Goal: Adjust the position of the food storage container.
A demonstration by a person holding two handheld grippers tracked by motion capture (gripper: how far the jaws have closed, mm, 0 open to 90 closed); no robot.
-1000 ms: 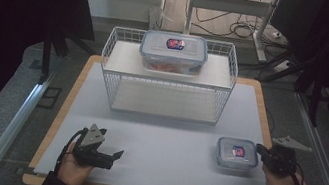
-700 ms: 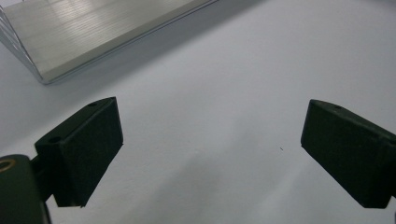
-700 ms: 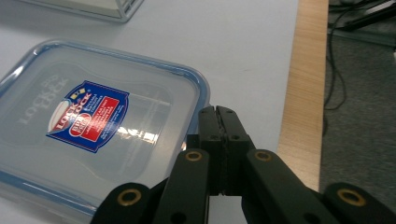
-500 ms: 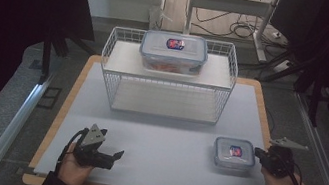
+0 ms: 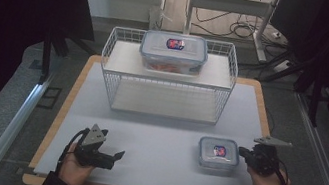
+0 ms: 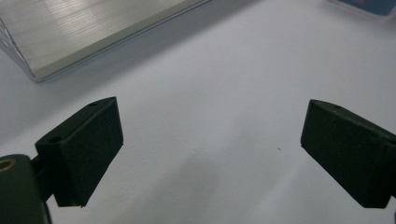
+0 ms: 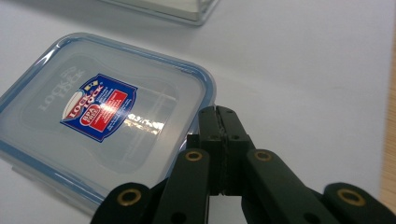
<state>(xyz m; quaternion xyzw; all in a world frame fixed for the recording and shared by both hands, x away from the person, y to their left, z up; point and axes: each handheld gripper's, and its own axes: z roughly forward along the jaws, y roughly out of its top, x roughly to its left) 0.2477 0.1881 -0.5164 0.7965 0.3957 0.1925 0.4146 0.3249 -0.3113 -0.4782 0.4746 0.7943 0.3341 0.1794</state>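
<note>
While the small lidded container (image 5: pixel 217 153) lies flat at five o'clock on the worktop (image 5: pixel 167 123), roughly square with no clear long axis, the right gripper (image 5: pixel 243 152) points at its right edge, fingers pressed together and holding nothing. The left gripper (image 5: pixel 117 154), at seven o'clock, has fingers spread wide, empty.

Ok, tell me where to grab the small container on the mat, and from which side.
Grip the small container across its body, one jaw on each side wall just under the lid rim, coming from above or from its near edge. It lies flat with the lid on, so the lid offers no hold. The right gripper, shut beside it, must open first.
</note>
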